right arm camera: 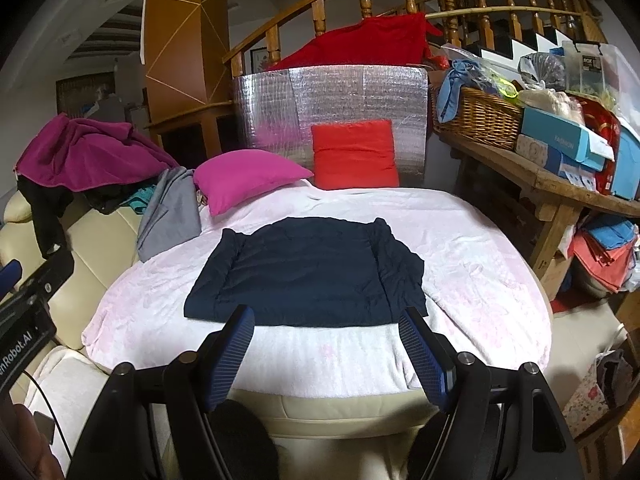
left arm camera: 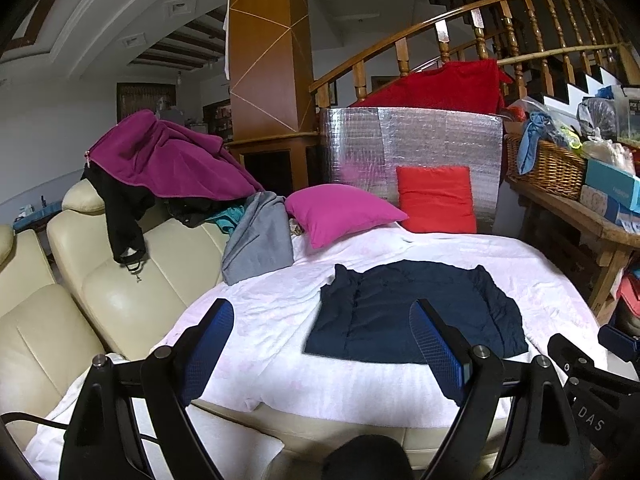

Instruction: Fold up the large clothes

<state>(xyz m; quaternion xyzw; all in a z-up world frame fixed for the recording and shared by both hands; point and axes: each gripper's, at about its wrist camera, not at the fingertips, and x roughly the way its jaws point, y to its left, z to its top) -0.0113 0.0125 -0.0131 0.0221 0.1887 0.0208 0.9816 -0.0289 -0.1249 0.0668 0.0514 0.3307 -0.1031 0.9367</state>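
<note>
A dark navy garment (left arm camera: 416, 312) lies flat on the pale pink blanket (left arm camera: 280, 320), its sleeves folded in; it also shows in the right wrist view (right arm camera: 308, 276). My left gripper (left arm camera: 322, 312) is open and empty, held above the blanket's near edge, short of the garment. My right gripper (right arm camera: 326, 320) is open and empty, just short of the garment's near hem. The right gripper's body shows at the lower right of the left wrist view (left arm camera: 592, 368).
A magenta pillow (right arm camera: 244, 178) and a red pillow (right arm camera: 354, 154) lie at the back against a silver foil panel (right arm camera: 332, 96). A pile of clothes (left arm camera: 168, 160) and a grey garment (left arm camera: 260, 236) lie on the cream sofa (left arm camera: 112, 304) at left. A cluttered wooden bench (right arm camera: 560, 184) stands at right.
</note>
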